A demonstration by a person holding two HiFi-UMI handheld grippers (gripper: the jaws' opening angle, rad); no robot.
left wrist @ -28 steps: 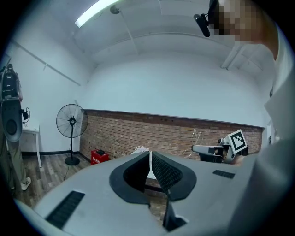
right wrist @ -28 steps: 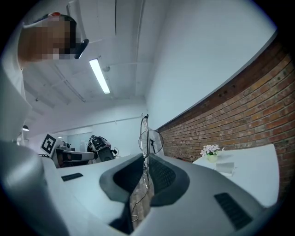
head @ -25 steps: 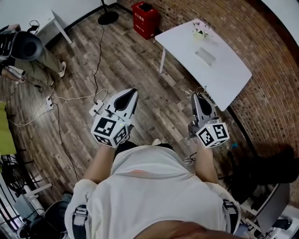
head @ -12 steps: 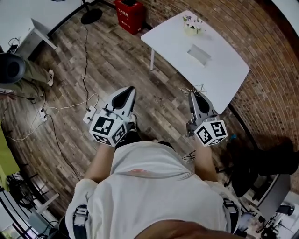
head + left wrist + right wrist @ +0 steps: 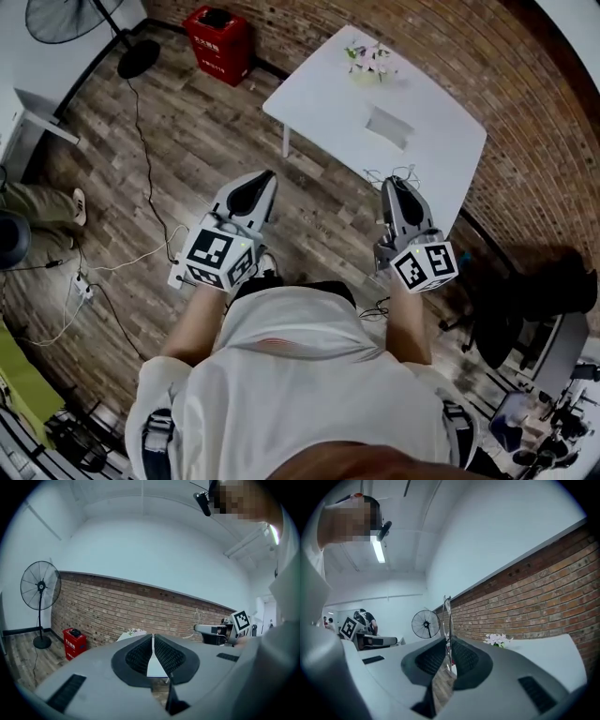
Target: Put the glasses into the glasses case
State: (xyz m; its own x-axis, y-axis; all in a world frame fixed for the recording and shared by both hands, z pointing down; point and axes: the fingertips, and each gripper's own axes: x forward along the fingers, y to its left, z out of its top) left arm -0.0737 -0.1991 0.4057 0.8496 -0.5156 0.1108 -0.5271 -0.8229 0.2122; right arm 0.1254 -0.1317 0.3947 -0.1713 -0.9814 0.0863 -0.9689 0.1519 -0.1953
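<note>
My right gripper (image 5: pixel 391 180) (image 5: pixel 448 641) is shut on the thin wire-framed glasses (image 5: pixel 447 616), which stand on edge between its pads; in the head view they show as thin wire (image 5: pixel 397 173) at the jaw tips. My left gripper (image 5: pixel 265 176) (image 5: pixel 153 635) is shut with nothing between its pads. Both grippers point level, side by side above the wooden floor. A flat grey glasses case (image 5: pixel 386 125) lies on the white table (image 5: pixel 319 94) ahead of them, with a small bunch of flowers (image 5: pixel 368 58) (image 5: pixel 498 640) behind it.
A red bin (image 5: pixel 217 33) (image 5: pixel 74 641) and a standing fan (image 5: pixel 70 19) (image 5: pixel 41 588) stand by the brick wall at the left. Cables and a power strip (image 5: pixel 80 286) lie on the floor. A dark chair (image 5: pixel 525 309) is at the right.
The table and red bin have slid left and nearer in the head view, and the fan has come into sight. Both grippers keep their pose and the right one's grip is unchanged.
</note>
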